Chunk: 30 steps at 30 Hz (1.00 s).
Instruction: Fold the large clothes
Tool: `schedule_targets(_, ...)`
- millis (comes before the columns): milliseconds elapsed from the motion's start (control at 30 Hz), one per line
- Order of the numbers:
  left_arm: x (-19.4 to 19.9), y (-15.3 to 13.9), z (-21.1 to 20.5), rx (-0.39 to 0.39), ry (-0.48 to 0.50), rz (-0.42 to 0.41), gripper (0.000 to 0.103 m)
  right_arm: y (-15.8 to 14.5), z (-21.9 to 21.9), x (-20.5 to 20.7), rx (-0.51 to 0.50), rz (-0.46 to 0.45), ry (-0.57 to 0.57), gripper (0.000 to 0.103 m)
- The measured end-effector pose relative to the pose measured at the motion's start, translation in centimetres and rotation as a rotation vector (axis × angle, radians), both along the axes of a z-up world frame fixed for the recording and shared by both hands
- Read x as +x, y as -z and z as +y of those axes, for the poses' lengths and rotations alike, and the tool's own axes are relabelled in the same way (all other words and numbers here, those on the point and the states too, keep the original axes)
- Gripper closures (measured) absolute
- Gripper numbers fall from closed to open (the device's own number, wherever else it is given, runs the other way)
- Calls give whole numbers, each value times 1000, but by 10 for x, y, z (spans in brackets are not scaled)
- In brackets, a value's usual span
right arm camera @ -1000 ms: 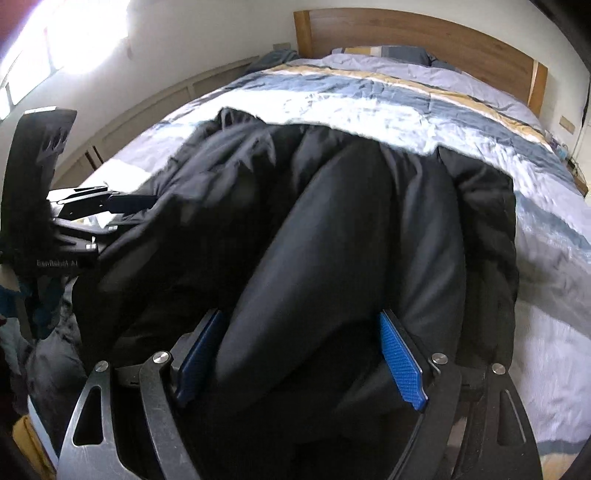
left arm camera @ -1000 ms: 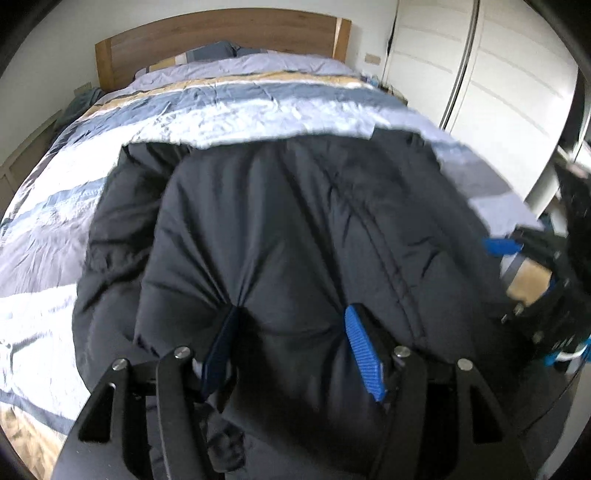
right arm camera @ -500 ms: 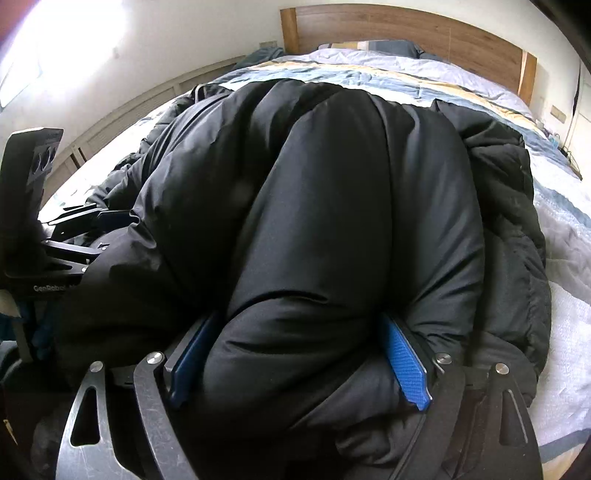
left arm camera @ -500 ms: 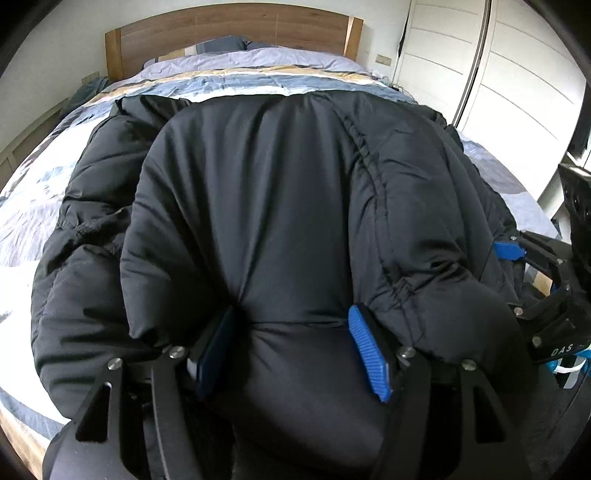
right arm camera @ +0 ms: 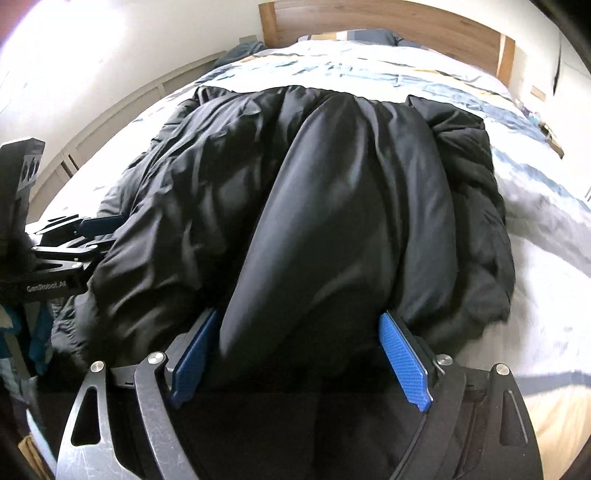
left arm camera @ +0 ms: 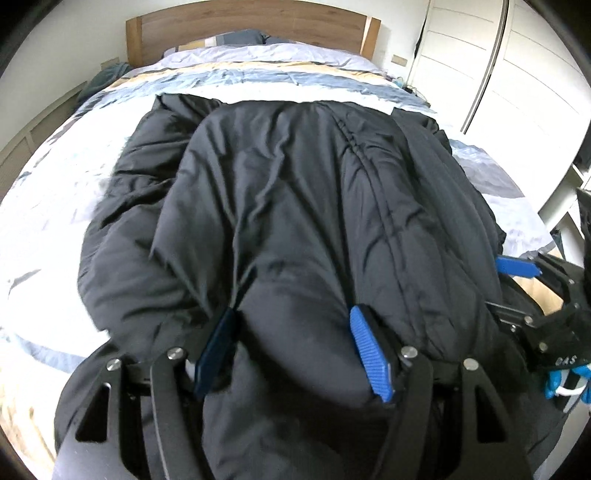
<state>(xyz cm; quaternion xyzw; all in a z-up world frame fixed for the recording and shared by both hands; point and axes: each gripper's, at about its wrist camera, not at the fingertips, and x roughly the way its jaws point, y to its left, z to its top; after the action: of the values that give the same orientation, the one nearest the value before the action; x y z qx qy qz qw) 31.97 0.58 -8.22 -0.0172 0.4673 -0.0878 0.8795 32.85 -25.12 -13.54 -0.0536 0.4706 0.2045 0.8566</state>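
Observation:
A large black puffer jacket (left arm camera: pixel 295 206) lies spread over the bed, running from my grippers toward the headboard; it also fills the right wrist view (right arm camera: pixel 332 206). My left gripper (left arm camera: pixel 295 350) is shut on a thick puffy fold of the jacket's near edge, blue pads pressed into both sides. My right gripper (right arm camera: pixel 299 365) is shut on another thick fold of the same near edge. Each gripper shows at the edge of the other's view: the right one (left arm camera: pixel 517 267), the left one (right arm camera: pixel 92 225).
The bed (left arm camera: pixel 55 192) has a striped blue, white and tan duvet and a wooden headboard (left arm camera: pixel 251 22). White wardrobe doors (left arm camera: pixel 498 74) stand to the right of the bed. A low panelled wall (right arm camera: pixel 110 122) runs along the left.
The raised jacket bulk, which half a second ago nearly hid the bed, has dropped down and forward onto the duvet. Both grippers kept their hold on the near edge.

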Motion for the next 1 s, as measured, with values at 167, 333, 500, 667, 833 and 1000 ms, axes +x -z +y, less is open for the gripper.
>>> schedule_targets(167, -33, -20, 2, 0, -28, -32, 39, -16, -12, -31, 29, -20, 40, 17)
schedule_targets(333, -68, -32, -1, 75, -60, -52, 39, -22, -20, -66, -8, -28, 45, 17)
schedule_targets(500, -100, -55, -2, 111, -100, -117, 39, -33, -33, -90, 64, -50, 96, 17)
schedule_targets(667, -128, -72, -2, 164, -148, -178, 39, -51, -43, -114, 103, -92, 126, 17)
schedule_targets(833, -149, -81, 3, 168, -194, -205, 39, -63, -55, -137, 108, -124, 154, 14)
schedule_targets(1000, -168, -94, 10, 158, -228, -252, 39, -71, -66, -159, 128, -146, 194, 12)
